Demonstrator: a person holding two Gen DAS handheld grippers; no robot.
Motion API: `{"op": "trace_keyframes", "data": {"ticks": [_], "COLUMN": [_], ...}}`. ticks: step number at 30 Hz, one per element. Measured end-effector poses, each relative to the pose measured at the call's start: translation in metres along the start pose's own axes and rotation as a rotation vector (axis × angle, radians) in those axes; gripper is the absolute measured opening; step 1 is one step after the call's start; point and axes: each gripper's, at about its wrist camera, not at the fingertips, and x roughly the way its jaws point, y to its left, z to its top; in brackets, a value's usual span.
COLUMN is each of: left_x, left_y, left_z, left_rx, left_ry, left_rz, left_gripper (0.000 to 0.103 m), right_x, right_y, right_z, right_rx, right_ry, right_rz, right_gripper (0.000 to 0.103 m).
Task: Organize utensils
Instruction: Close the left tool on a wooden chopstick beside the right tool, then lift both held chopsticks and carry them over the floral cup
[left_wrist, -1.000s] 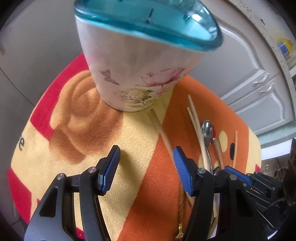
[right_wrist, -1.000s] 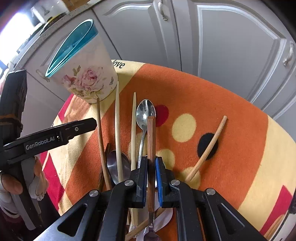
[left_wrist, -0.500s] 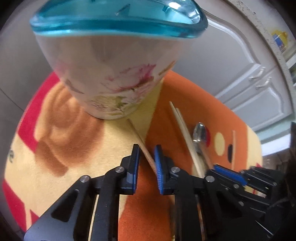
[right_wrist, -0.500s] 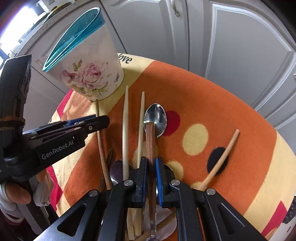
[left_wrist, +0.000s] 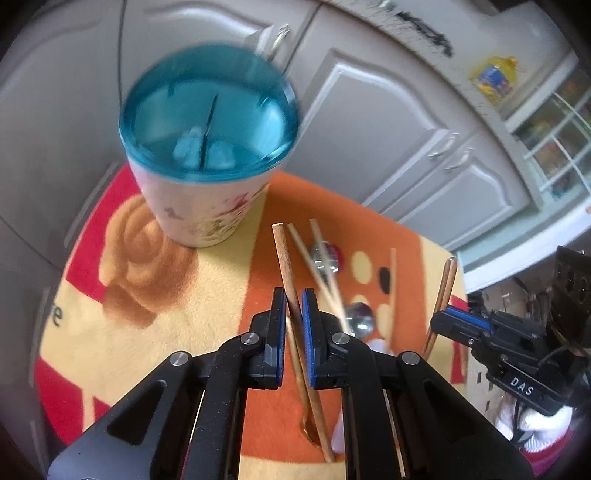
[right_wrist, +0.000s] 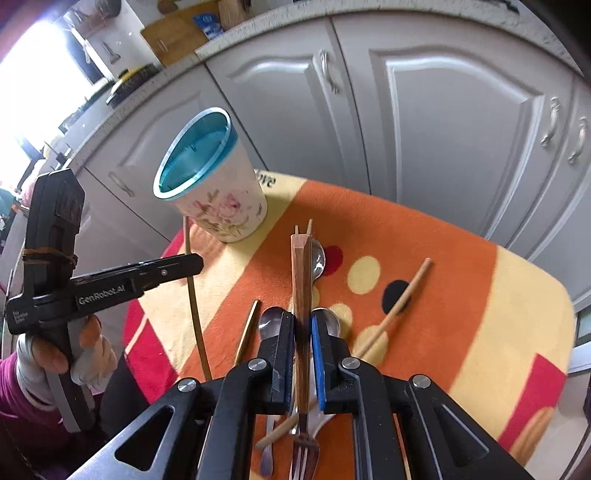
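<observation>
Left claw (left_wrist: 294, 325) was closing, pinching a pale wooden chopstick (left_wrist: 286, 266); right claw (right_wrist: 303, 354) pinched a brown-handled fork (right_wrist: 301, 280).

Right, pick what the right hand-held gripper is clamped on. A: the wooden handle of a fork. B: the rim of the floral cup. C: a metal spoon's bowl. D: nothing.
A: the right hand-held gripper is shut on the brown wooden handle of a fork, whose tines show below it.
</observation>
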Motion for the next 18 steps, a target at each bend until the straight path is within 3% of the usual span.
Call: {"op": "trace_keyframes", "data": {"ticks": [10,18], "left_x": [-0.064,-0.097], "left_y": [-0.024,-0.026], "left_z": [0.000,0.016], "left_rx": [0.087,0.093], "left_ry": [-0.084,-0.149], "left_rz": [-0.065,-0.080], "left_gripper": [0.005,0.005], "right_x": [-0.062,-0.081], "right_y": [0.027,0.053], "right_z": [-0.013,0.001], "right_rx": [-0.056,-0.114], "right_ry": [-0.117,-0.172], "right_rz": [-0.031,-0.038], "right_gripper": [0.009,0.008]}}
